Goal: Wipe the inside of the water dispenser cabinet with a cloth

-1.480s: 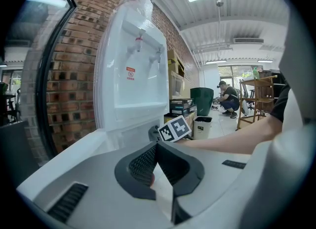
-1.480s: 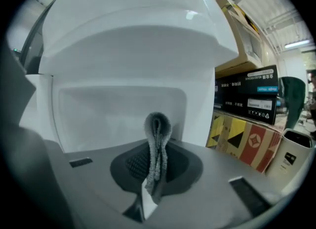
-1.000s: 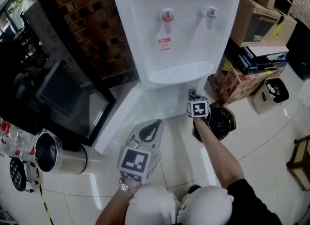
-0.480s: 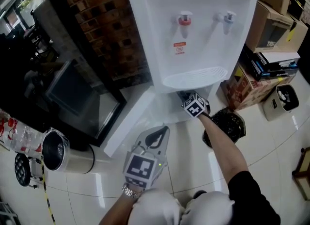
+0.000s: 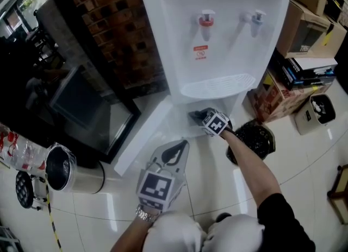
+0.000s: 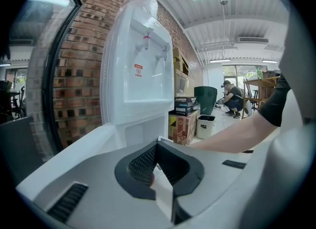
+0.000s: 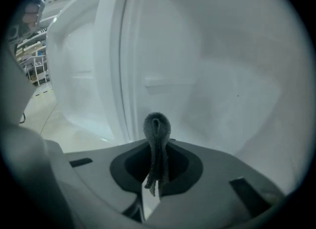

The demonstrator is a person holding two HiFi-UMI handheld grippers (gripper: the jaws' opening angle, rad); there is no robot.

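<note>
A white water dispenser (image 5: 217, 33) stands against the brick wall, with its lower cabinet door (image 5: 142, 137) swung open to the left. My right gripper (image 5: 197, 116) reaches into the cabinet opening under the drip tray. It is shut on a grey cloth (image 7: 157, 141), which bunches up past its tips close to the white inner wall (image 7: 232, 90). My left gripper (image 5: 177, 146) hovers over the floor in front of the open door, shut with nothing in it. In the left gripper view, the left gripper (image 6: 158, 143) points at the dispenser (image 6: 140, 70).
Cardboard boxes (image 5: 304, 23) and stacked books (image 5: 304, 74) stand right of the dispenser, with a small white bin (image 5: 319, 112) and a black bag (image 5: 255, 137) on the floor. A steel bin (image 5: 68, 170) and a dark glass unit (image 5: 81, 107) sit on the left.
My right gripper has slid leftward with the cloth inside the cabinet opening. The left gripper has stayed in about the same place.
</note>
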